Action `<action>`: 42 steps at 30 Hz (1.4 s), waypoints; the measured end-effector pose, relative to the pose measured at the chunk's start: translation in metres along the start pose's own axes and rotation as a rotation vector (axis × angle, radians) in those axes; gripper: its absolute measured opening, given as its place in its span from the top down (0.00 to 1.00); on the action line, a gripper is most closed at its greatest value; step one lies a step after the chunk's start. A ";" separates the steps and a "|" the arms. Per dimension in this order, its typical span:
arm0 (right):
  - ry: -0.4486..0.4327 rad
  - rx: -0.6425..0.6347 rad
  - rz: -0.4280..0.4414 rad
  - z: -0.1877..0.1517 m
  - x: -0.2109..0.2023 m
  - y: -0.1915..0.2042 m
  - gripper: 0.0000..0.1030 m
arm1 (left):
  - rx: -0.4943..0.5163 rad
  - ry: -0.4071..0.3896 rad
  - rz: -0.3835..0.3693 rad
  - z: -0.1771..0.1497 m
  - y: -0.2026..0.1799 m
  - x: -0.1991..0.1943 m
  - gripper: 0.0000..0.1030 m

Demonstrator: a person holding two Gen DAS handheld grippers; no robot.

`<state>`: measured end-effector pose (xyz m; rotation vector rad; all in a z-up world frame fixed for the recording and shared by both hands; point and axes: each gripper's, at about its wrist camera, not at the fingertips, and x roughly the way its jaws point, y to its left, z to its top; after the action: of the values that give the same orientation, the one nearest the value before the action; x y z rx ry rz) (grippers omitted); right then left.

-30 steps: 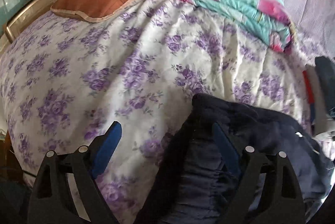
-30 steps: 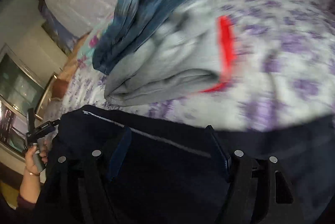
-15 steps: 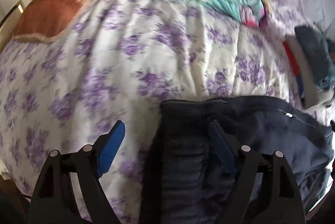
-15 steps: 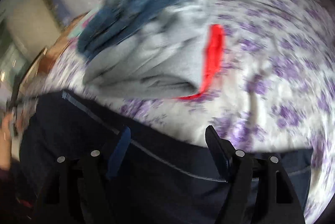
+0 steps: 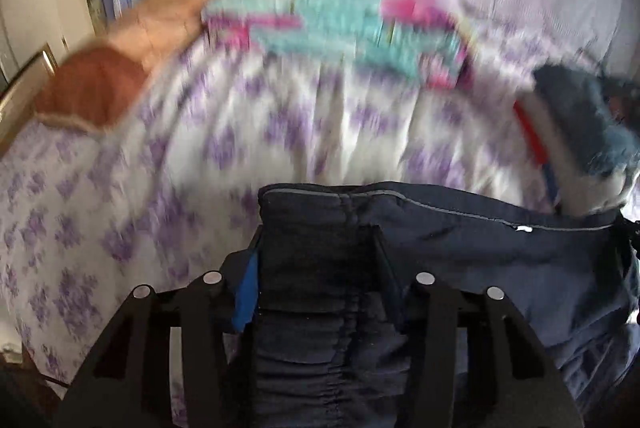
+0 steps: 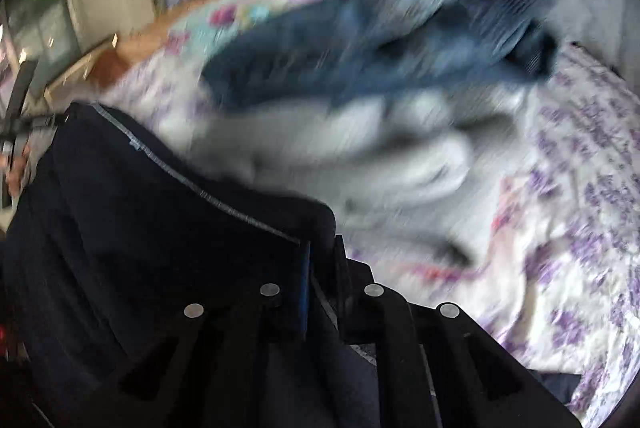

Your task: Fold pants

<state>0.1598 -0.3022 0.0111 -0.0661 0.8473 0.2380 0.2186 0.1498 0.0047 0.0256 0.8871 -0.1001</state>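
Dark navy pants hang stretched between my two grippers above a bed with a purple-flowered sheet. My left gripper is shut on the gathered elastic waistband at one corner. In the right wrist view my right gripper is shut tight on the other end of the waistband of the pants, whose grey piped edge runs up to the left. Both views are motion-blurred.
A folded teal and pink blanket and an orange-brown pillow lie at the far side of the bed. A pile of grey and blue clothes lies on the sheet right of the pants, also in the left view.
Both grippers have closed on the waistband; they were open around the fabric before. The pants have been lifted and pulled taut between them, and both cameras have swung upward.
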 end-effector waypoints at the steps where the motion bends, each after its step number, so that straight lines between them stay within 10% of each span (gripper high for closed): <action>1: 0.001 0.013 -0.017 0.004 0.004 -0.003 0.89 | -0.003 -0.033 0.009 0.004 -0.002 -0.002 0.53; 6: 0.149 0.018 -0.121 -0.005 0.057 -0.003 0.72 | 0.079 0.083 0.160 -0.001 -0.017 0.060 0.50; 12: -0.046 0.001 -0.219 -0.008 -0.011 0.000 0.32 | 0.050 0.129 0.127 -0.005 -0.003 0.046 0.36; 20: -0.120 -0.013 0.079 -0.081 -0.124 0.034 0.18 | -0.149 0.108 -0.035 -0.063 0.055 -0.075 0.22; 29: -0.066 -0.090 0.052 -0.217 -0.171 0.072 0.18 | -0.275 0.229 -0.152 -0.203 0.054 -0.099 0.22; 35: -0.036 -0.215 0.038 -0.250 -0.165 0.100 0.18 | -0.266 0.189 -0.154 -0.211 0.027 -0.081 0.09; 37: 0.031 -0.210 0.013 -0.252 -0.146 0.099 0.37 | -0.266 0.154 -0.135 -0.209 0.021 -0.078 0.10; 39: 0.048 -0.163 0.076 -0.252 -0.141 0.096 0.71 | -0.265 0.111 -0.119 -0.208 0.021 -0.081 0.45; 41: 0.033 -0.153 0.091 -0.252 -0.147 0.099 0.83 | -0.297 0.105 -0.168 -0.207 0.029 -0.087 0.80; 42: 0.030 -0.143 0.109 -0.252 -0.152 0.099 0.86 | -0.316 0.103 -0.187 -0.208 0.034 -0.091 0.83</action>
<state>-0.1454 -0.2718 -0.0386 -0.1580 0.8639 0.4012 0.0042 0.2039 -0.0574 -0.3502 0.9988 -0.1333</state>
